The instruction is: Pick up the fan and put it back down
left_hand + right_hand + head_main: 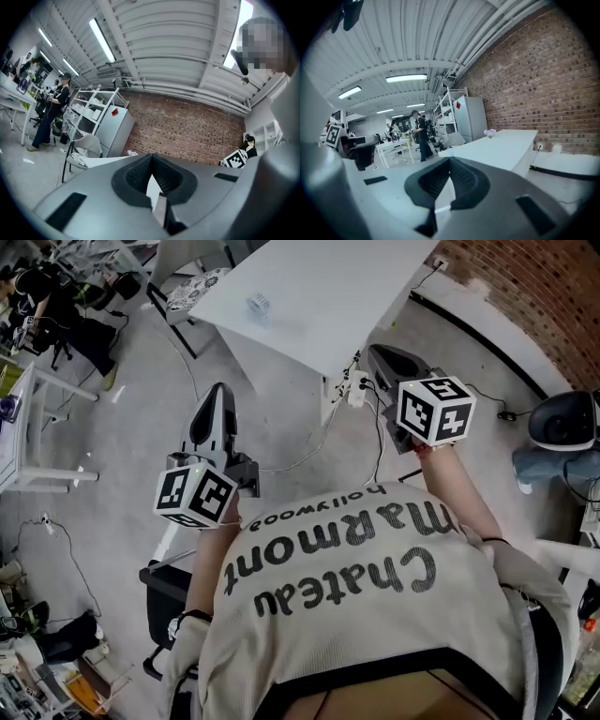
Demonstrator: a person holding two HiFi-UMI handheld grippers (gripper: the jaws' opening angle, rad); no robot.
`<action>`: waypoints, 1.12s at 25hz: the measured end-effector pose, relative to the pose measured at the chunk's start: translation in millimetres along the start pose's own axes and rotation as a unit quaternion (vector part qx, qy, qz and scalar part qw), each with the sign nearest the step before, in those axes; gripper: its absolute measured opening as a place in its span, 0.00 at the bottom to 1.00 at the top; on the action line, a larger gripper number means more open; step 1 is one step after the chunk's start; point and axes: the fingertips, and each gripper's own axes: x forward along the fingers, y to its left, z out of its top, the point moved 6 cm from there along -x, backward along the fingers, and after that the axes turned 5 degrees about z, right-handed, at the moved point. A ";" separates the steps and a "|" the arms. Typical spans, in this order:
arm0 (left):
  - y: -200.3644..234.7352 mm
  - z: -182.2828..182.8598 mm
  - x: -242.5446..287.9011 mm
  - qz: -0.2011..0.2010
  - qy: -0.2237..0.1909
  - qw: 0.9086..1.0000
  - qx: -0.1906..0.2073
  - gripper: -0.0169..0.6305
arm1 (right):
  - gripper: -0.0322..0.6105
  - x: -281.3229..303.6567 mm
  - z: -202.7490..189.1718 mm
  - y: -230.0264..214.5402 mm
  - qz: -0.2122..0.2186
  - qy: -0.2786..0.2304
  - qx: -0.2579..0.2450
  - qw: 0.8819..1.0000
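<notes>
Grey left gripper [217, 395]: jaws closed together, nothing between them, held over bare floor.
Right gripper [377, 354]: jaws closed, empty, beside the white table [319, 287] corner.
Fan [562, 420]: seemingly the round dark-faced unit on the floor at far right, well apart from both grippers, nearer the right one.

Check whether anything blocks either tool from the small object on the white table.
Nothing visible does. The left tool and right tool, both shut and empty, hang short of the table; the small object, maybe the fan, sits alone on it.
</notes>
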 end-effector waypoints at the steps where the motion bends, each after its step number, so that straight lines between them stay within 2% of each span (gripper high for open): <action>1: 3.2 -3.3 0.3 0.001 0.001 1.000 -0.003 0.03 | 0.06 4.2 -6.3 -0.3 0.000 0.009 0.003 1.000; 5: 18.6 -26.5 4.0 0.015 0.016 1.000 -0.015 0.03 | 0.06 20.5 -29.3 -2.0 0.010 0.036 0.017 0.999; 8: 27.4 -49.5 11.3 0.037 0.048 0.998 -0.014 0.03 | 0.06 33.9 -45.1 -8.2 0.023 0.050 0.039 0.998; 12: 50.7 -58.3 21.7 0.063 0.070 0.995 -0.023 0.03 | 0.06 70.3 -51.7 -14.8 0.036 0.065 0.053 0.996; 18: 81.9 -47.7 46.0 0.096 0.055 0.993 -0.025 0.03 | 0.06 135.4 -42.0 -28.5 0.067 0.073 0.065 0.993; 28: 131.2 -9.0 103.4 0.174 0.001 0.985 -0.019 0.03 | 0.06 264.3 21.7 -60.8 0.150 0.062 0.084 0.983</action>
